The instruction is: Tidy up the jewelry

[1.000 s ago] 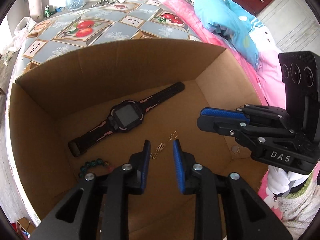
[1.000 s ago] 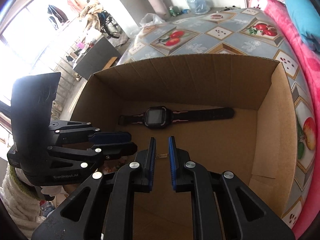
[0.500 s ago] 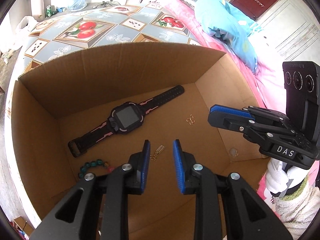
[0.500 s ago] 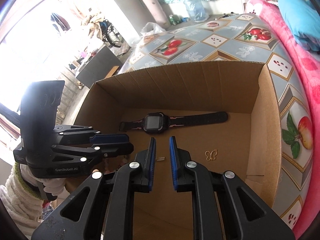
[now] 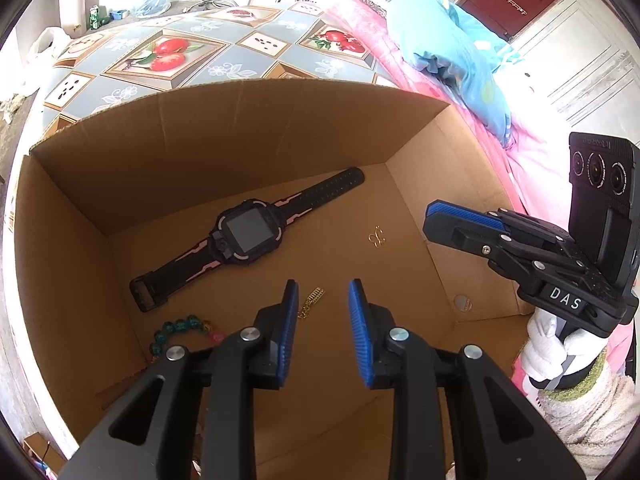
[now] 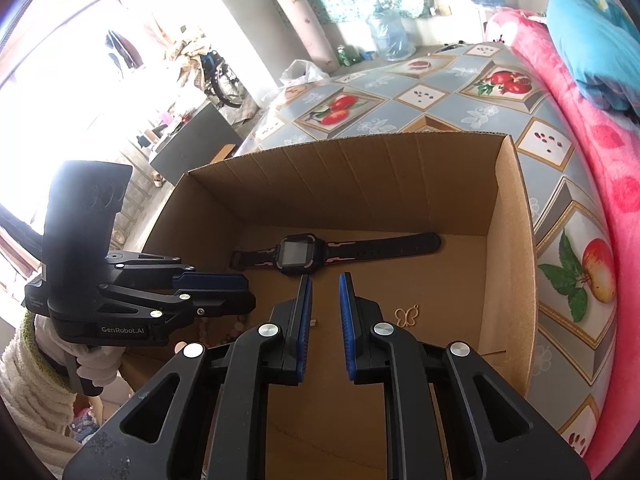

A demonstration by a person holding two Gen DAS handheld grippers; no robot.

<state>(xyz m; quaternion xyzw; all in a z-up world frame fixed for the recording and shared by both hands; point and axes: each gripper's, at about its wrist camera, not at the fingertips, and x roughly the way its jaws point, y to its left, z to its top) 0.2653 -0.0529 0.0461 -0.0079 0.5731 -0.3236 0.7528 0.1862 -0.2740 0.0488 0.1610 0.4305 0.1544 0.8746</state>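
An open cardboard box (image 5: 248, 120) holds a black smartwatch (image 5: 248, 236), a gold butterfly charm (image 5: 376, 237), a small gold chain piece (image 5: 312, 302) and a green bead bracelet (image 5: 182, 330). My left gripper (image 5: 322, 300) is open and empty, above the box near the chain piece. My right gripper (image 6: 323, 294) is open and empty, raised over the box's near side; it also shows in the left wrist view (image 5: 460, 220). In the right wrist view I see the watch (image 6: 298, 254), the butterfly charm (image 6: 407, 316) and the box (image 6: 514, 220).
The box stands on a fruit-patterned tablecloth (image 6: 432, 96). A pink blanket (image 6: 592, 120) and a blue pillow (image 5: 452, 48) lie to the right. A small round sticker (image 5: 462, 303) is on the box floor.
The butterfly charm was released and now lies on the box floor at the right. Both grippers have lifted and drawn back from the box; the right gripper's jaws have opened a little.
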